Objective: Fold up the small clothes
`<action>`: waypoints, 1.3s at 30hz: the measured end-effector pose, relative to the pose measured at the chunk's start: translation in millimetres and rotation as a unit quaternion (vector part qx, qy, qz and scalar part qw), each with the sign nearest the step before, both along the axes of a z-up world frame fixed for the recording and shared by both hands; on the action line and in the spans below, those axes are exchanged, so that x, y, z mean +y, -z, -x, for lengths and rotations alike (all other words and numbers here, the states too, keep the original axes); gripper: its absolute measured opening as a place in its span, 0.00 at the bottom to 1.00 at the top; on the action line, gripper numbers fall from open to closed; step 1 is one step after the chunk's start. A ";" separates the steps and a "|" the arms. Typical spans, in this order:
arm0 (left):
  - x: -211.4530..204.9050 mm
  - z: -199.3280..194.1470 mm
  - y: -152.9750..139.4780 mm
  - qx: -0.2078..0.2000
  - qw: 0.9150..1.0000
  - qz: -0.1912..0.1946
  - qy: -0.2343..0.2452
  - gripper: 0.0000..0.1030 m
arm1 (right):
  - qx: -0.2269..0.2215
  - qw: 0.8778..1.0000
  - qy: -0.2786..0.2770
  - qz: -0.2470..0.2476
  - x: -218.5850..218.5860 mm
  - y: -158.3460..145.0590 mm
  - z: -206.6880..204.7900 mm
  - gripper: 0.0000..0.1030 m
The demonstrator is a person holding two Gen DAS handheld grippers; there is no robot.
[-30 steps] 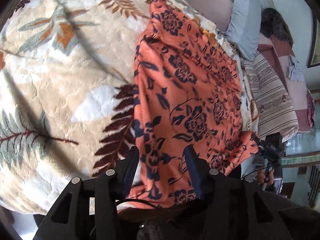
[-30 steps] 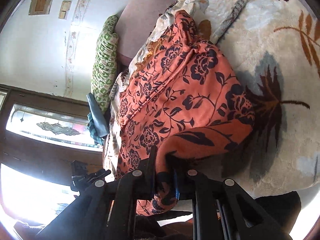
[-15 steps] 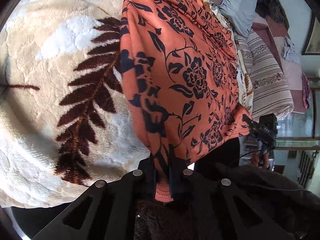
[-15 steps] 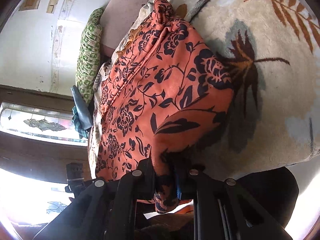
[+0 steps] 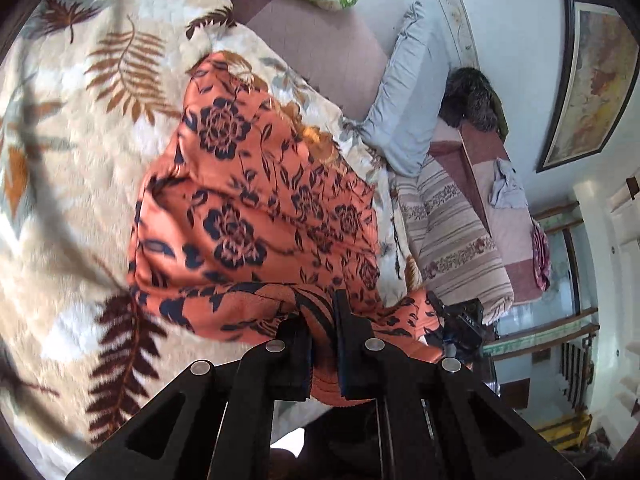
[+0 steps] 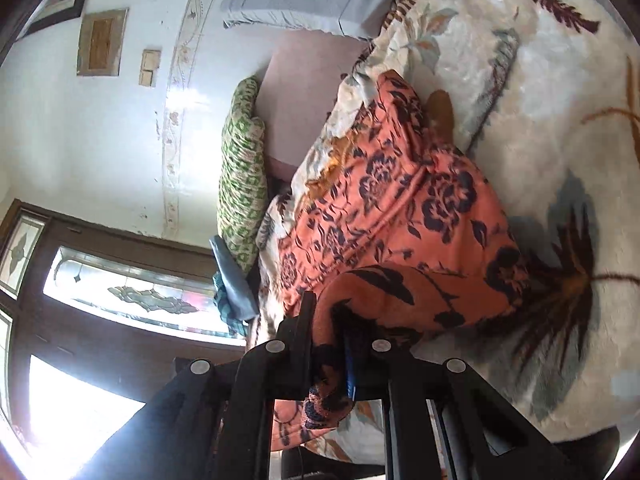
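An orange garment with dark blue flowers (image 5: 240, 208) lies on a cream leaf-print blanket (image 5: 80, 160) covering a bed. My left gripper (image 5: 320, 312) is shut on the garment's near edge, which is lifted and curls over the cloth behind it. In the right wrist view the same garment (image 6: 400, 220) bulges up from the blanket (image 6: 560, 80). There my right gripper (image 6: 328, 312) pinches the other near corner, its jaws still closing tighter on the cloth. The right gripper (image 5: 460, 320) also shows as a dark shape beyond the cloth's right end.
A green patterned pillow (image 6: 240, 184) and a grey pillow (image 5: 404, 100) lie at the bed's head. A striped folded quilt (image 5: 452, 232) sits at the bed's right side, a framed picture (image 5: 592, 72) on the wall. A blue cloth (image 6: 232, 284) hangs by a window (image 6: 132, 292).
My left gripper closed on the garment's near edge, then both grippers rose and tipped up, lifting the near edge so it folds over toward the far end.
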State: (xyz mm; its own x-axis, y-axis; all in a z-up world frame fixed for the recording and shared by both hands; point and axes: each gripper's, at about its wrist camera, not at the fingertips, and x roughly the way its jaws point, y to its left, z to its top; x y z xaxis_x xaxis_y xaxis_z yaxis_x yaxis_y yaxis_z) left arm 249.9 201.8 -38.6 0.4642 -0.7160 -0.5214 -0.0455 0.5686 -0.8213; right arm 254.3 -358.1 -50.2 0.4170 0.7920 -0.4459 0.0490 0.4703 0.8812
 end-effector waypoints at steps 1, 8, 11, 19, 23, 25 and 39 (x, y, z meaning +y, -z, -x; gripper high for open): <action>3.5 -14.5 0.8 0.001 1.000 -0.001 -0.011 0.07 | -0.004 1.000 0.004 -0.003 1.6 -1.0 -13.6 0.10; 18.7 -118.5 22.0 0.029 0.997 -0.004 -0.074 0.07 | -0.002 0.999 0.035 -0.010 18.1 13.4 -114.6 0.10; 19.8 -164.5 35.6 0.049 0.993 -0.026 -0.100 0.07 | 0.013 0.999 0.050 -0.002 25.0 27.9 -155.9 0.11; 34.4 -229.6 81.5 0.162 0.973 -0.012 -0.163 0.07 | 0.084 0.989 0.120 0.007 25.8 76.2 -240.5 0.39; 42.0 -239.4 77.6 0.146 0.975 0.032 -0.164 0.10 | 0.057 0.987 0.149 -0.028 6.6 71.3 -242.4 0.46; 43.5 -244.3 76.6 0.142 0.975 0.039 -0.164 0.11 | 0.041 0.988 0.150 -0.009 0.0 64.5 -237.2 0.54; 51.6 -246.4 32.6 0.103 0.983 0.025 -0.149 0.18 | -0.001 0.998 0.047 0.035 43.9 58.0 -207.8 0.58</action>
State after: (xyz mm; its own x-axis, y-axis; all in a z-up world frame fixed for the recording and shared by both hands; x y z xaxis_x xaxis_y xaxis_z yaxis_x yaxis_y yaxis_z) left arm 496.3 253.4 -71.2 0.5454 -0.5917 -0.5936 -0.3716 0.4641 -0.8041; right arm 462.1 -314.3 -108.2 0.4890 0.7159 -0.4984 0.0945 0.5246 0.8461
